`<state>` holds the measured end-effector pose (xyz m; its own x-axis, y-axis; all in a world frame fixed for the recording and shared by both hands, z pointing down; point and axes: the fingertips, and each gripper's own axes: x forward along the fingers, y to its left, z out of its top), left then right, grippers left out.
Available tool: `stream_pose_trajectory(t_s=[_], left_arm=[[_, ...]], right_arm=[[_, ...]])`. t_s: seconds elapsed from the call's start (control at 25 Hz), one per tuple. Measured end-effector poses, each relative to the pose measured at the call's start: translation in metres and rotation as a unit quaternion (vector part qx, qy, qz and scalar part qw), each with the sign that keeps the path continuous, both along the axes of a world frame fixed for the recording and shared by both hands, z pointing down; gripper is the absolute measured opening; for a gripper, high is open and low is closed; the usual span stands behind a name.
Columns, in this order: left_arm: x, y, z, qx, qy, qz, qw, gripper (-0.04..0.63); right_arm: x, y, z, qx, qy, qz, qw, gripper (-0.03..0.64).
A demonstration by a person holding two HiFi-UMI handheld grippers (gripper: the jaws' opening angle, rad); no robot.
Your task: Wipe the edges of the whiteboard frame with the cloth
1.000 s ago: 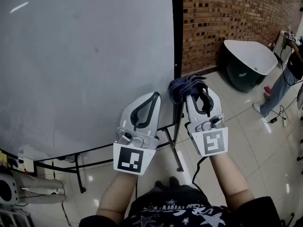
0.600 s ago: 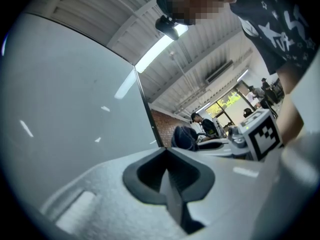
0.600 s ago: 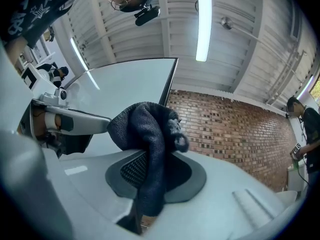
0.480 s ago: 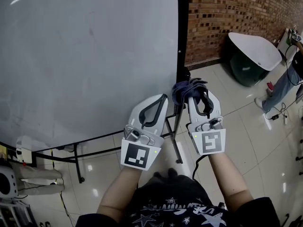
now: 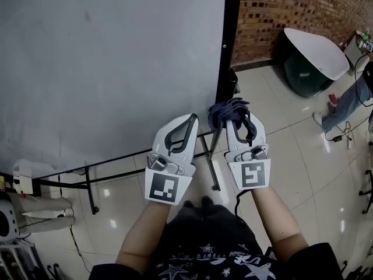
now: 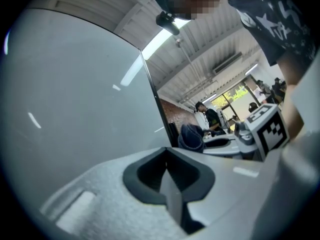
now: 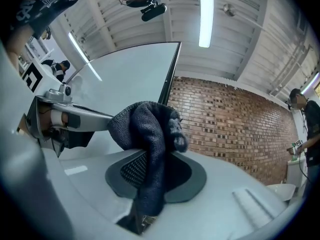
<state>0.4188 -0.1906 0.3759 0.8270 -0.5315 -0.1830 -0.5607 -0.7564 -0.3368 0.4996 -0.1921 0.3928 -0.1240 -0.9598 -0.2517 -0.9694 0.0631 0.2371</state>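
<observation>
**While your right jaws pinched the cloth, the frame edge lay just ahead**

Because the cloth (image 7: pixel 149 134) was a soft, dark blue-grey knit, I judged it light and limp. It would fold round an edge rather than slide stiffly, and it would not slip much on painted metal. A hold at its bunched middle, as you had, left a loose wad forward to rub with.

Your right gripper (image 5: pixel 239 121) had its jaws closed onto that cloth. One fold trailed down between them and the rest was mounded over the tips.

In the head view the wad sat at that gripper's 12 o'clock, just beside the lower end of the whiteboard frame (image 5: pixel 228 45). The frame's black edge ran on towards 12 o'clock. Whether cloth and frame touched, I could not tell.

Your left gripper (image 5: pixel 187 122), at the right one's 9 o'clock, had its jaws together on nothing and faced the board face (image 5: pixel 105 57).
</observation>
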Motion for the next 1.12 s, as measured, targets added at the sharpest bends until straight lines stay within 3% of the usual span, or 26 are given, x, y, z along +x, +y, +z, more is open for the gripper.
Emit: stream_pose_trajectory(t_s=[0.52,1.12], left_arm=[[-0.006,-0.004,0.051,-0.056,-0.016,-0.017,0.9982,-0.005],[-0.017,-0.015,0.13,-0.139,-0.046,-0.036,0.9886,-0.005]], right_arm=[[-0.003,0.0,0.065,-0.071,-0.015,0.001,0.997,0.064],[-0.008,-0.003,0.151,-0.155,-0.012,0.008,0.988,0.066]])
